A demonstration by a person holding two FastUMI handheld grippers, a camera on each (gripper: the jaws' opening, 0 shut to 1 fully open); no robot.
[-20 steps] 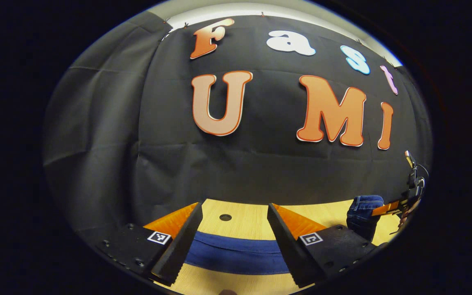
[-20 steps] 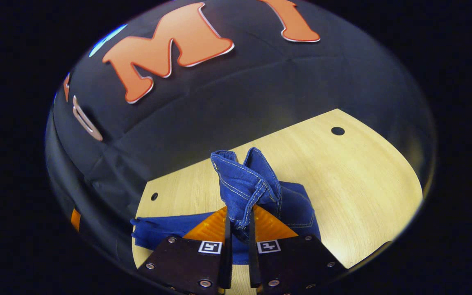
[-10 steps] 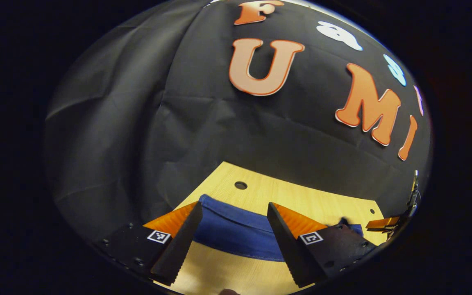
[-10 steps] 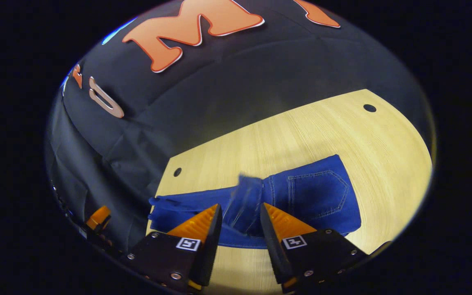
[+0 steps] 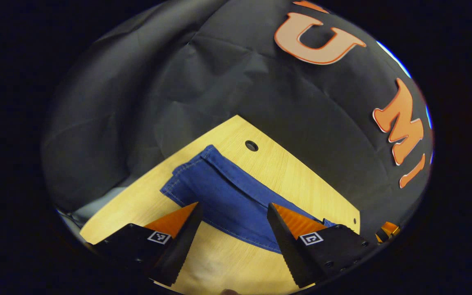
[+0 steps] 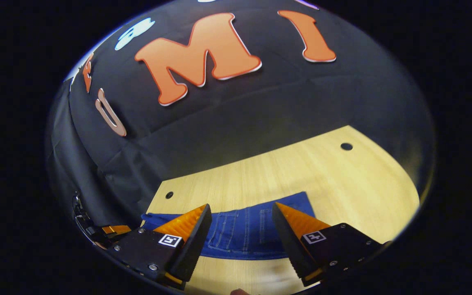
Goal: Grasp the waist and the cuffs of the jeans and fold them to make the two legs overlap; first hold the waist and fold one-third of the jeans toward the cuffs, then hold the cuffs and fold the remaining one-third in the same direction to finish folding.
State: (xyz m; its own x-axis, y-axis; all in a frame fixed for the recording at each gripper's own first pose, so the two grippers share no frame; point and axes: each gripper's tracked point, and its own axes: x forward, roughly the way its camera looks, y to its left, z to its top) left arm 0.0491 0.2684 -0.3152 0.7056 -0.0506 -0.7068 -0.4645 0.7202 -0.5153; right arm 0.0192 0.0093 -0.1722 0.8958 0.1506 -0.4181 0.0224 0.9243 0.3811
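Observation:
Blue jeans point(image 5: 223, 196) lie flat on the light wooden table point(image 5: 285, 172). In the left gripper view their cuff end with its stitched hem is toward the table's left corner. My left gripper point(image 5: 232, 241) hovers open above the leg, with nothing between its fingers. In the right gripper view the jeans point(image 6: 244, 233) lie with the folded waist part and a back pocket facing up. My right gripper point(image 6: 240, 241) is open just above that folded part, holding nothing. The left gripper point(image 6: 113, 230) also appears at the lower left of the right gripper view.
Round holes mark the table point(image 6: 342, 184) near its back edge, one point(image 5: 251, 145) by the cuffs and others point(image 6: 346, 146) point(image 6: 169, 195) behind the waist. The black cloth wall point(image 5: 219, 82) stands close behind the table. Bare wood lies to the right of the jeans.
My right gripper let go of the lifted waist, which dropped folded onto the legs, and then opened wide. My left gripper tilted down and swung toward the cuff end, staying open.

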